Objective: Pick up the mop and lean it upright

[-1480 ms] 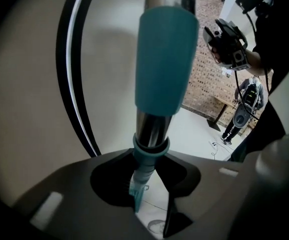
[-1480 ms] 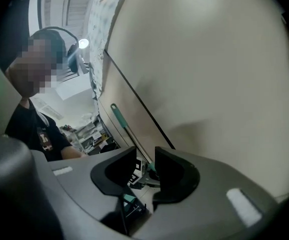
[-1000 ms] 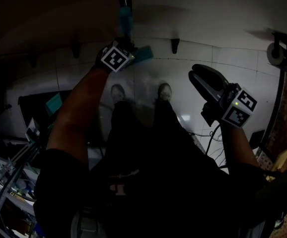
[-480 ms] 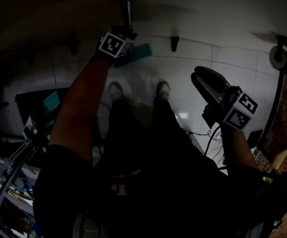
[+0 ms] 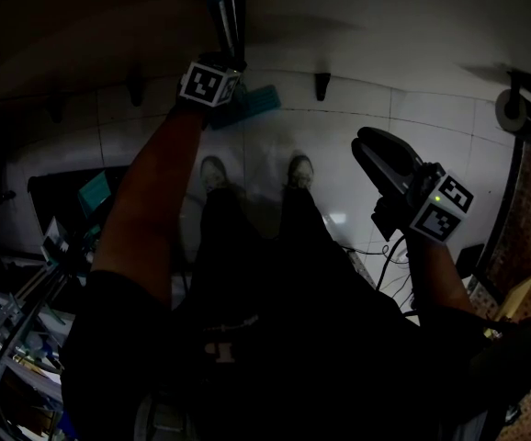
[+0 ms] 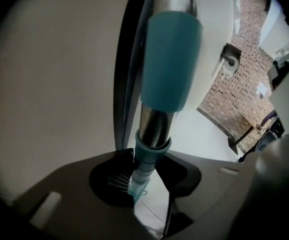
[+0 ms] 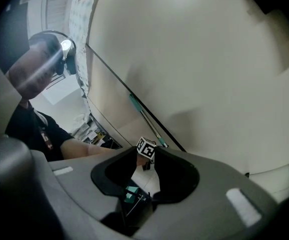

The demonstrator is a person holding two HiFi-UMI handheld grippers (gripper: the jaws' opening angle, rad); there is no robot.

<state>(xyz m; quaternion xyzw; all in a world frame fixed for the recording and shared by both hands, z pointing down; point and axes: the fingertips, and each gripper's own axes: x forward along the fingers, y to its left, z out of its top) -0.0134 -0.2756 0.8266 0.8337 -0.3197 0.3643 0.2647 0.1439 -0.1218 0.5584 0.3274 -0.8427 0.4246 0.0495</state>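
A: Where does the mop (image 6: 167, 59) lie from the left gripper (image 5: 221, 88)?
B: Inside it; the jaws pinch the pole, whose long axis runs up and away from them beside a dark strip (image 6: 126, 69) on the wall; the teal head (image 5: 258, 100) sits just beside the gripper
A: And the right gripper (image 5: 373, 147)?
B: Well apart, jaws spread on nothing; I judge the lean falls to the left hand alone
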